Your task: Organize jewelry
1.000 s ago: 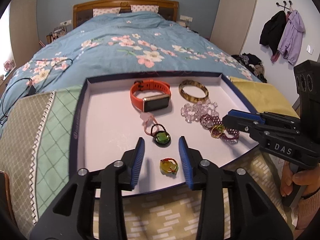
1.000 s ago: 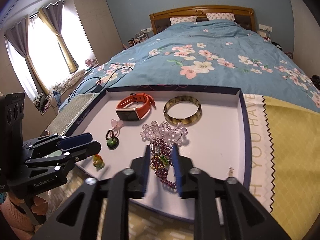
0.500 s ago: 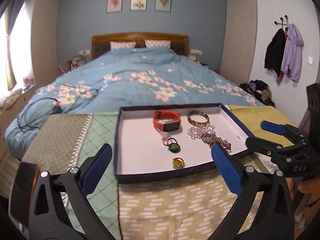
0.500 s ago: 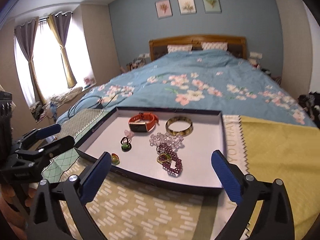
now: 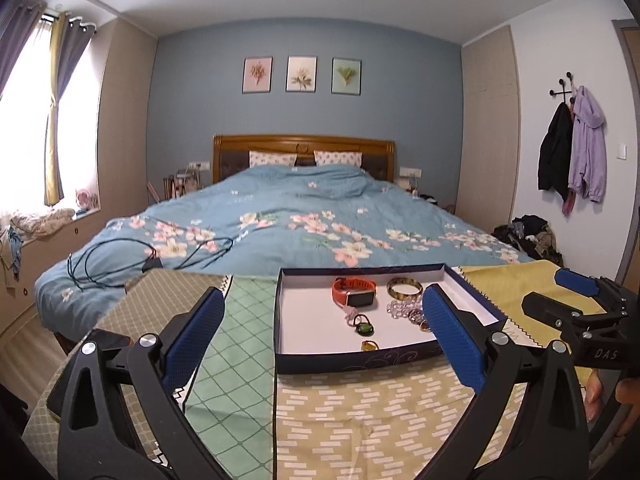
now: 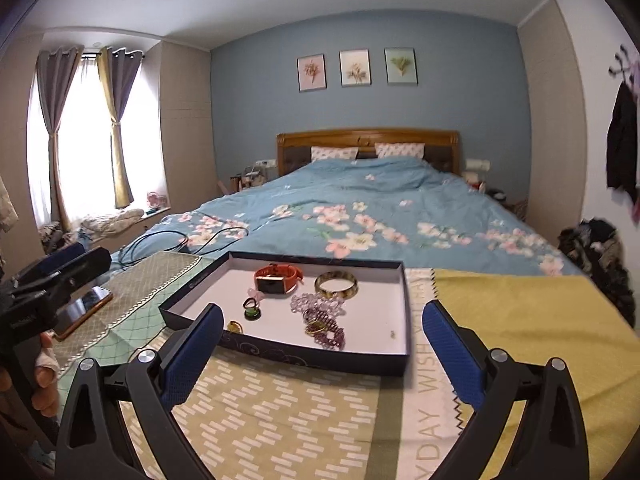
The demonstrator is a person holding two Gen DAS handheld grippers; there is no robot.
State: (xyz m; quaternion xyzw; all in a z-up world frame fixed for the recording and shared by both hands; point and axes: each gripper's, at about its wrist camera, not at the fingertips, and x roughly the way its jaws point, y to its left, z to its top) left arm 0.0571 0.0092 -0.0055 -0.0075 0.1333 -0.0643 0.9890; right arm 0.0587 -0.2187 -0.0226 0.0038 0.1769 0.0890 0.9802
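Note:
A dark blue tray (image 5: pixel 352 360) (image 6: pixel 280 350) with a white floor lies on patchwork cloths at the foot of the bed. In it are an orange smartwatch (image 5: pixel 354 293) (image 6: pixel 278 278), a brown bangle (image 5: pixel 404 289) (image 6: pixel 336 284), clear beads (image 6: pixel 316 302), a purple bead bracelet (image 6: pixel 330 332), a green pendant (image 5: pixel 365 328) (image 6: pixel 253 313) and a yellow ring (image 5: pixel 369 345) (image 6: pixel 235 326). My left gripper (image 5: pixel 320 332) is wide open and empty, held back from the tray's near edge. My right gripper (image 6: pixel 320 340) is wide open and empty, also held back from the tray.
A phone (image 6: pixel 82 308) lies on the cloth left of the tray. Black cables (image 5: pixel 120 258) lie on the blue floral bedspread beyond. A yellow cloth (image 6: pixel 520 320) covers the surface to the right. Coats (image 5: pixel 572 148) hang on the right wall.
Both grippers opened wide and pulled back and up from the tray. The purple bracelet and yellow ring they were around stay lying in the tray.

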